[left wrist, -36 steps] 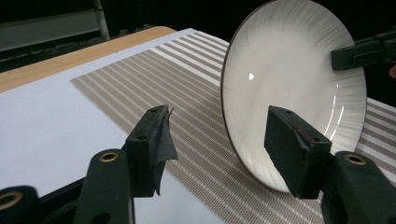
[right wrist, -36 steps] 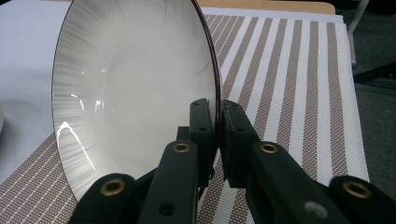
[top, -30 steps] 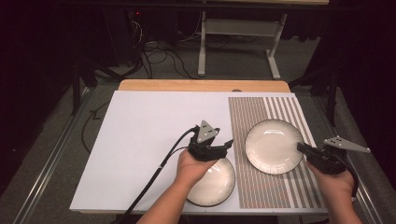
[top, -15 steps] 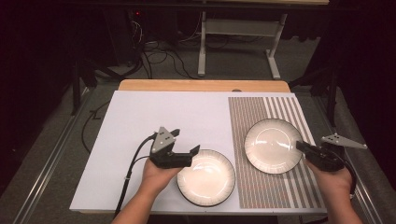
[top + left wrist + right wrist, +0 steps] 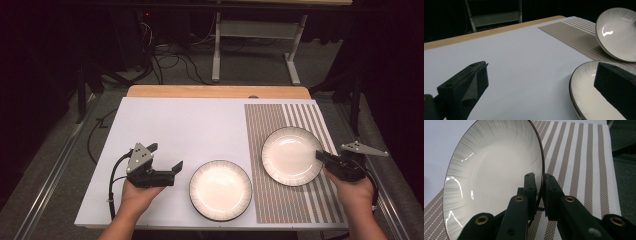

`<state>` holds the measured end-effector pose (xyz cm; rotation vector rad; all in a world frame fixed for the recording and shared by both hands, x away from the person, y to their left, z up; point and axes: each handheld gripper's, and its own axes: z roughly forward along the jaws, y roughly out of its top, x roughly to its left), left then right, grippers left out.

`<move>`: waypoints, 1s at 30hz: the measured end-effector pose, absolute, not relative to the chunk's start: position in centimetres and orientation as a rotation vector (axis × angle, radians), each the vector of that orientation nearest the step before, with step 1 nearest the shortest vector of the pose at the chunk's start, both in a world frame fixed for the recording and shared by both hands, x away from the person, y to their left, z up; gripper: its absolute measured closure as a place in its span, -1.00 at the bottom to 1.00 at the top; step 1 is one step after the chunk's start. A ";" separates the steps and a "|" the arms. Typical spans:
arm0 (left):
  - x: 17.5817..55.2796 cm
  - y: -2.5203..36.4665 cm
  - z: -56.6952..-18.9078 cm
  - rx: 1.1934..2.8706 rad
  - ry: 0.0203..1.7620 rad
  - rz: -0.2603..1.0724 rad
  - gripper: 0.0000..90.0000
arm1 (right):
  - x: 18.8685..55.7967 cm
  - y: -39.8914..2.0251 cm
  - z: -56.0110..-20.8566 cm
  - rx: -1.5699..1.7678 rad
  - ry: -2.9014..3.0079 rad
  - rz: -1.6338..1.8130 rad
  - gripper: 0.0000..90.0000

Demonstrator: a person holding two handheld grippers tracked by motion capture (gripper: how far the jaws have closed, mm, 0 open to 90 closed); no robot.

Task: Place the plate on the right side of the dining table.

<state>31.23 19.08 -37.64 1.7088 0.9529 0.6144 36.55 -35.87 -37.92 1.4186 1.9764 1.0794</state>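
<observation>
Left hand [image 5: 134, 197]: enters from the bottom edge, forearm angled up and right, holding the left gripper [image 5: 167, 159] level over the white table sheet [image 5: 190, 125], pointing toward the near plate.
Left gripper state: released; jaws spread wide and just been opening, nothing between them. In the left gripper view one jaw sits over bare sheet and the other in front of the near plate's rim.
Near plate: round white ceramic plate with dark rim and fine grey radial lines [image 5: 220, 190], flat on the white sheet near the front edge, just right of the left gripper.
Right hand [image 5: 355, 192]: at the front right corner, wrist straight, right gripper [image 5: 321, 156] pointing left.
Right gripper state: clenched on the rim of the far plate, one jaw on each face of the edge.
Far plate: matching white dark-rimmed plate [image 5: 292, 156] on the brown-and-white striped woven placemat [image 5: 300, 210], tilted up on its right side.
Change: left gripper was over the near plate a second ago; now off its left side. Right hand and far plate unchanged.
</observation>
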 end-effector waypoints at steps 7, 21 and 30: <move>30.9 20.3 -38.4 1.693 0.971 0.627 -1.00 | 37.2 -35.9 -38.2 1.449 1.979 1.064 0.86; 30.7 20.9 -38.4 1.650 0.971 0.640 -1.00 | 38.5 -35.9 -38.8 1.522 1.964 1.056 0.84; 30.9 21.1 -38.4 1.638 0.982 0.635 -1.00 | 39.8 -36.4 -39.7 1.605 1.963 1.053 0.84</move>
